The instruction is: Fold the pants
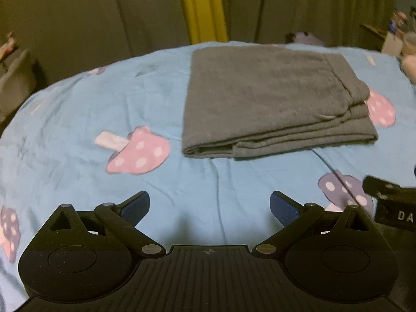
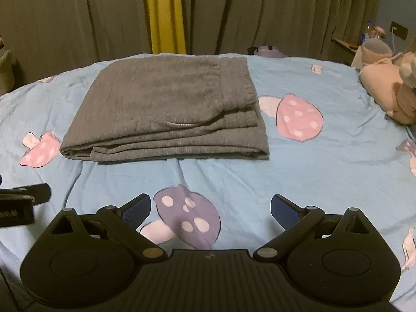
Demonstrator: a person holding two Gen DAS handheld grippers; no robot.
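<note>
Grey pants lie folded into a flat rectangular stack on the light blue mushroom-print bedsheet. In the right wrist view the same pants sit ahead and a little left, with the layered fold edges facing me. My left gripper hovers open over bare sheet, short of the pants and left of them. My right gripper is open too, above a purple mushroom print, holding nothing. Each gripper's black body shows at the edge of the other's view.
Olive curtains with a yellow strip hang behind the bed. A plush toy rests at the bed's right side, near a shelf with small items. A small dark object lies at the far edge.
</note>
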